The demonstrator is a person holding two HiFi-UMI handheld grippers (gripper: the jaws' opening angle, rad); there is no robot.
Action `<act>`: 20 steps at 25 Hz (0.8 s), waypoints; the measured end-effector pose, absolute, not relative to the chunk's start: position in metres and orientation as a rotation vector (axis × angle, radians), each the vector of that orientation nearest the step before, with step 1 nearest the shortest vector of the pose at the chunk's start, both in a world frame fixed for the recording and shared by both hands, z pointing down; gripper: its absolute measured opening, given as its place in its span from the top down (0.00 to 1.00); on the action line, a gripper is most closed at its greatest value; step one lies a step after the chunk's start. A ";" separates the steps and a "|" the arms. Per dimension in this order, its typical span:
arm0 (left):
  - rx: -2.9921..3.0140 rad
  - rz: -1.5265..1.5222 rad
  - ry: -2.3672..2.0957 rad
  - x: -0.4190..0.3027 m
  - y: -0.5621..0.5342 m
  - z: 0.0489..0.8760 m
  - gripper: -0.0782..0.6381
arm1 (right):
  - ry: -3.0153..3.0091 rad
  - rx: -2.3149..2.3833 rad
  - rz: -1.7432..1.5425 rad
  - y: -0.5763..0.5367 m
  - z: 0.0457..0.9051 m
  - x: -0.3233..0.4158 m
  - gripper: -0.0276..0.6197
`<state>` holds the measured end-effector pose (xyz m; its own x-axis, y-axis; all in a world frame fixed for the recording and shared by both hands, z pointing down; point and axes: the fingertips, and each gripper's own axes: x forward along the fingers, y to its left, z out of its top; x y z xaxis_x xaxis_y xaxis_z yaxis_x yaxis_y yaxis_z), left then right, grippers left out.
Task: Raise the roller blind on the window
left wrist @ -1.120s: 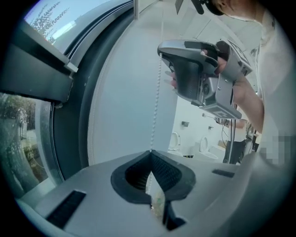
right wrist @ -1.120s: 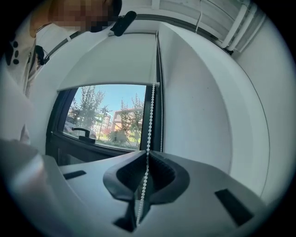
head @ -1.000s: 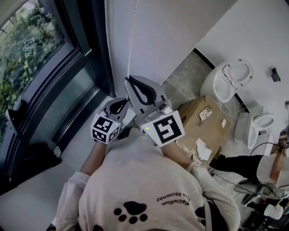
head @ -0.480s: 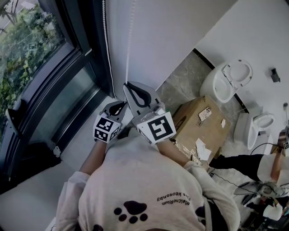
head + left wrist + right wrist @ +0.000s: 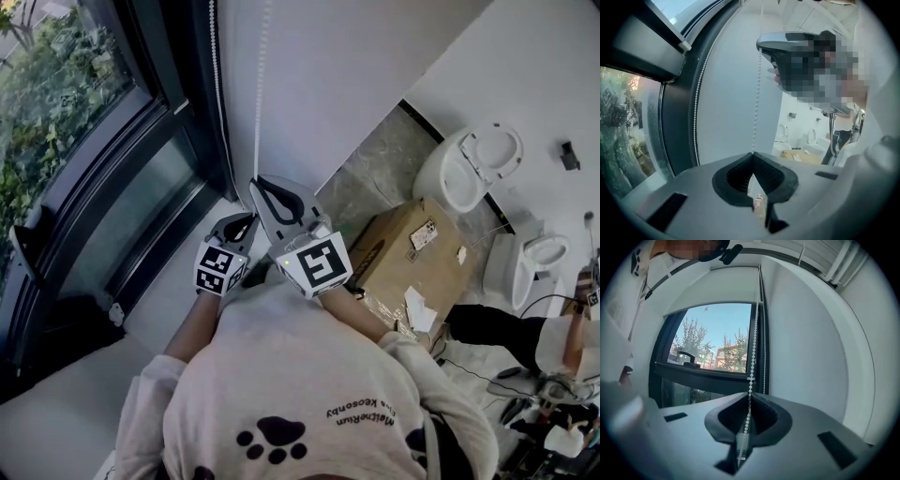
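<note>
Left tool [image 5: 752, 155], right tool [image 5: 749, 398] clamping bead chain [image 5: 751, 357]

I see a brown cardboard box [image 5: 417, 258] sitting on the grey marbled stone floor [image 5: 375, 167], with white paper sheets [image 5: 417, 309] at its near end. Beyond the box a white ceramic toilet [image 5: 469, 173] stands against the white wall [image 5: 356, 66], lid raised. A second white toilet [image 5: 539, 258] stands near the first. Green leafy trees [image 5: 47, 103] show outside. Another person [image 5: 567, 347] is partly visible at the far right edge.
</note>
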<state>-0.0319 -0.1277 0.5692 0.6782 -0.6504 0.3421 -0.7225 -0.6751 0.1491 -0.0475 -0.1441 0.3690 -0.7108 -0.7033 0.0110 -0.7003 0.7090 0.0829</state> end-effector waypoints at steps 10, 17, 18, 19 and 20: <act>2.647 0.357 -1.136 -0.040 -0.124 0.569 0.88 | -2.867 1.170 -0.125 -0.146 0.373 -0.054 0.93; 2.677 0.087 -1.099 -0.065 -0.111 0.487 0.76 | -2.871 1.185 -0.098 -0.146 0.373 -0.050 0.93; 2.683 0.050 -1.088 -0.069 -0.110 0.470 0.76 | -2.869 1.183 -0.097 -0.146 0.374 -0.049 0.93; 2.689 0.011 -1.070 -0.072 -0.110 0.452 0.76 | -2.866 1.181 -0.095 -0.146 0.375 -0.049 0.93; 2.696 -0.023 -1.052 -0.075 -0.110 0.434 0.76 | -2.862 1.178 -0.092 -0.145 0.377 -0.049 0.93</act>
<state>-0.0747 -0.1104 0.4341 0.7397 -0.6688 0.0744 -0.6649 -0.7094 0.2339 -0.0488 -0.1450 0.3769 -0.7094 -0.7046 0.0192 -0.7019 0.7086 0.0722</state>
